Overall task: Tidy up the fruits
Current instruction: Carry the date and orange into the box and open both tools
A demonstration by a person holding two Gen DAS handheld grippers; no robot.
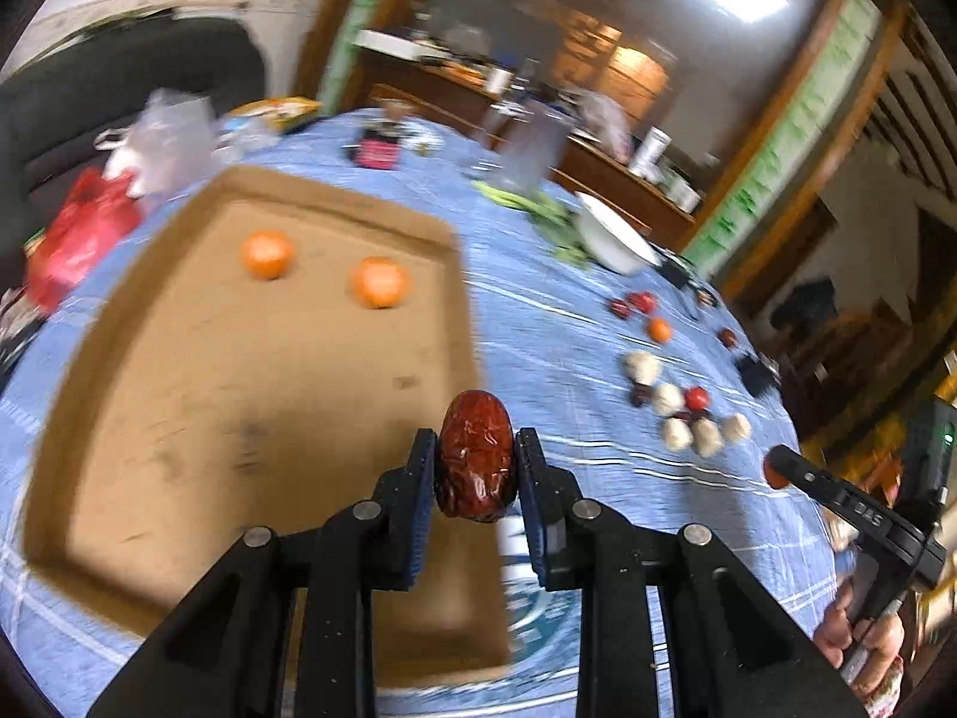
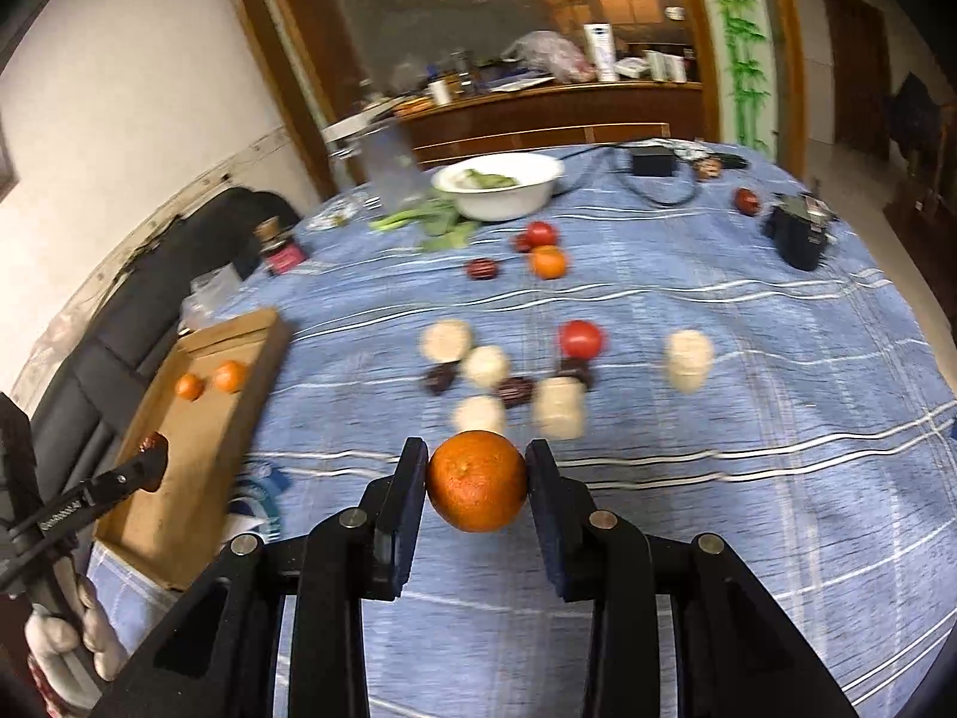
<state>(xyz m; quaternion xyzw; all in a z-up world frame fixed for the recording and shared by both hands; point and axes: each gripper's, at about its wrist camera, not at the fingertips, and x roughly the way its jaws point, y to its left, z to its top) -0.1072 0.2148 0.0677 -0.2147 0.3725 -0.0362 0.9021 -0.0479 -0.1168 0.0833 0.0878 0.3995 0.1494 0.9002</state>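
My left gripper (image 1: 475,458) is shut on a wrinkled red date (image 1: 477,456), held above the right edge of a shallow cardboard tray (image 1: 179,419). Two oranges (image 1: 267,254) (image 1: 380,282) lie at the tray's far end. My right gripper (image 2: 477,481) is shut on an orange (image 2: 477,480), held over the blue tablecloth (image 2: 718,478). Beyond it lie several pale round fruits (image 2: 559,408), dark dates (image 2: 514,390), red fruits (image 2: 580,339) and another orange (image 2: 547,261). In the right wrist view the left gripper (image 2: 152,455) with its date hangs over the tray (image 2: 197,437).
A white bowl (image 2: 499,185) with greens stands at the far side, next to leafy vegetables (image 2: 439,224) and a clear container (image 2: 392,161). A black device (image 2: 798,233) and a cable lie at the right. Plastic bags (image 1: 90,221) sit left of the tray. A dark sofa borders the table's left.
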